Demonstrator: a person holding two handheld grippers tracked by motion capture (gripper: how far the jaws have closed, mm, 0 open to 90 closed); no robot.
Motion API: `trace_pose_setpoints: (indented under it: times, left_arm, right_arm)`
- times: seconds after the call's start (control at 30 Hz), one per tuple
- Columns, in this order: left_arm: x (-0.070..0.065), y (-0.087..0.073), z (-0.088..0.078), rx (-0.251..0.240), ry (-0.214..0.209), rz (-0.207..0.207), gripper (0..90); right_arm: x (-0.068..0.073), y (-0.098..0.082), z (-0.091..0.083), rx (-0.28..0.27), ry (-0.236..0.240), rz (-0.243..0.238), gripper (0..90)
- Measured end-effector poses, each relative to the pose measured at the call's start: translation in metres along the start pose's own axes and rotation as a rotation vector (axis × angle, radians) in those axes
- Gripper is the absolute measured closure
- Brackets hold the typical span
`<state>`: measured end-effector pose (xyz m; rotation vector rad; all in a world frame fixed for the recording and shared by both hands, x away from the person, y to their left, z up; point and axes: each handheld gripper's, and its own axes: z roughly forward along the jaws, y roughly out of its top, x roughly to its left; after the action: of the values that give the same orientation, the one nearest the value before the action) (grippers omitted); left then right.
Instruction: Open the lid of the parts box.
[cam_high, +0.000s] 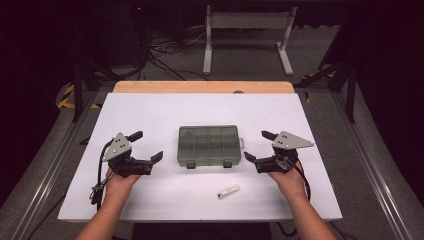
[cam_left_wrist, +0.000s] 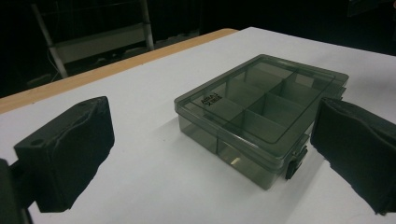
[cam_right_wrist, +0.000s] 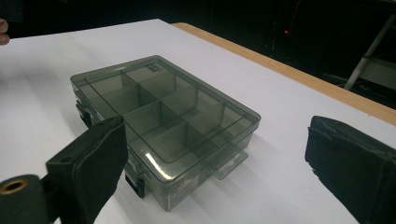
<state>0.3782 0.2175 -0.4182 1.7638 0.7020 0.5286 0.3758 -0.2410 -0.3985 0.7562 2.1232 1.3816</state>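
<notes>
The left gripper (cam_high: 148, 146) and right gripper (cam_high: 256, 145) flank the closed box (cam_high: 208, 145) (lid down), jaws spread, touching nothing. A small tube (cam_high: 228, 191), perhaps a vial, lies near the box on the table (cam_high: 150, 200).

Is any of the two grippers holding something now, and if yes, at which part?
Nothing is held. The left gripper and the right gripper are both open, one at each side of the closed compartment box, apart from it.

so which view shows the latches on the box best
The right gripper view: one black latch on the box sits close up, a second behind. The high view shows both latches small; the left gripper view shows one.
</notes>
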Motion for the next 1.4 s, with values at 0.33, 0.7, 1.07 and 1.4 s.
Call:
trace_pose_setpoints:
  times: [0.33,0.7,1.07,1.4]
  left_arm:
    - [-0.001,0.000,0.020,0.017,-0.039,-0.006,0.9]
    - [-0.011,-0.001,0.033,0.073,-0.112,0.026,2.1]
    - [-0.009,-0.008,0.040,0.143,-0.140,0.028,9.0]
    - [-0.011,-0.018,0.050,0.216,-0.166,0.038,9.3]
  right_arm:
    - [0.000,0.003,0.016,0.006,0.030,0.004,4.5]
    - [0.001,0.003,0.019,-0.001,0.054,0.012,5.4]
    - [0.004,-0.005,0.026,0.102,0.090,0.007,12.4]
    - [0.005,-0.017,0.030,0.169,0.111,0.026,12.7]
